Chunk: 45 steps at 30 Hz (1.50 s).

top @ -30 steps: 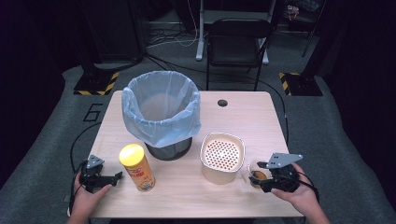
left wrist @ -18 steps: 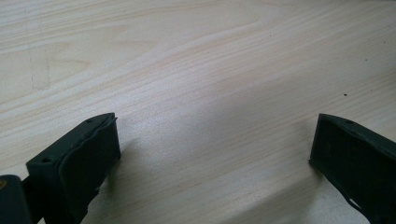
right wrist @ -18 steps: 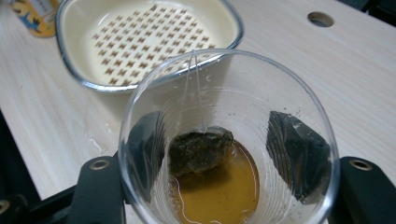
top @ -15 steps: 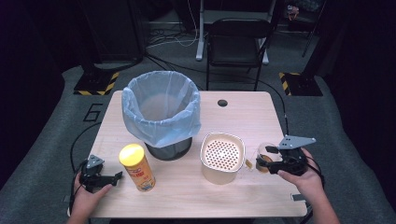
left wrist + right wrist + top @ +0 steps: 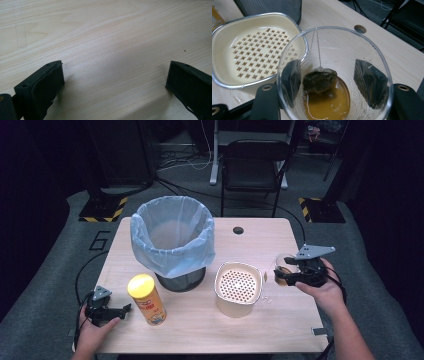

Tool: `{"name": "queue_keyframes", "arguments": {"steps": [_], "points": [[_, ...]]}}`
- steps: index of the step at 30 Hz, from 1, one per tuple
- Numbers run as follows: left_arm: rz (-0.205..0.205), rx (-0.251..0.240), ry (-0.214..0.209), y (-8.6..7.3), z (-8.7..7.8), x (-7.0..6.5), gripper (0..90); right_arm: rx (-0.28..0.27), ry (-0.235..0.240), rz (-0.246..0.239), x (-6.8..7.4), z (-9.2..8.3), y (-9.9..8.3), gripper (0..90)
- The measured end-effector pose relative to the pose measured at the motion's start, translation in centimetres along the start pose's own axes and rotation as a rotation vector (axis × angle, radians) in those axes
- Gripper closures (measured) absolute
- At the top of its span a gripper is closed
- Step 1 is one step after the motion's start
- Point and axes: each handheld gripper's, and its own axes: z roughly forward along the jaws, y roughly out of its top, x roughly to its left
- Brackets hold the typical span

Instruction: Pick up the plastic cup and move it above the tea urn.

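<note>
At three o'clock on the worktop (image 5: pixel 280 240), right tongs (image 5: pixel 289 276) pinch a cup (image 5: pixel 334 75) holding a teabag (image 5: pixel 319 80), just beside the bowl (image 5: pixel 238 290); they have just been closing. Left tongs (image 5: pixel 121 309), at eight o'clock, are spread wide over bare wood.

Jaws clamp clear cup (image 5: pixel 334 72) (teabag (image 5: pixel 319 80) inside); strainer bowl (image 5: pixel 227 40) behind.

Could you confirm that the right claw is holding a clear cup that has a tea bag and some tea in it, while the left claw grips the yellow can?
Not quite: the left claw is open on bare table, as the left gripper view shows, apart from the can. The right claw does hold the cup with tea bag and tea.
</note>
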Motion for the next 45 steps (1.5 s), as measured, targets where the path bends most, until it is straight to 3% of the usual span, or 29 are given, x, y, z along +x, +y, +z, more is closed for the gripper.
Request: {"name": "queue_keyframes", "arguments": {"steps": [18, 23, 24, 34, 45], "points": [[-0.006, -0.008, 0.001, 0.0, 0.1, 0.0, 1.3, 0.000, -0.056, -0.073, -0.8, 2.3, 4.3, 38.3], [-0.006, -0.008, 0.001, 0.0, 0.1, 0.0, 1.3, 0.011, -0.066, -0.102, -0.2, 3.2, 5.0, 38.4], [-0.006, -0.008, 0.000, 0.0, 0.1, 0.0, 1.3, 0.010, -0.068, -0.128, 0.2, 3.7, 5.4, 38.4], [-0.006, -0.008, 0.000, 0.0, 0.1, 0.0, 1.3, 0.032, -0.049, -0.166, 1.2, 5.7, 5.8, 38.5], [-0.006, -0.008, 0.000, 0.0, 0.1, 0.0, 1.3, 0.049, -0.056, -0.197, 1.2, 7.2, 5.0, 38.4]]}}
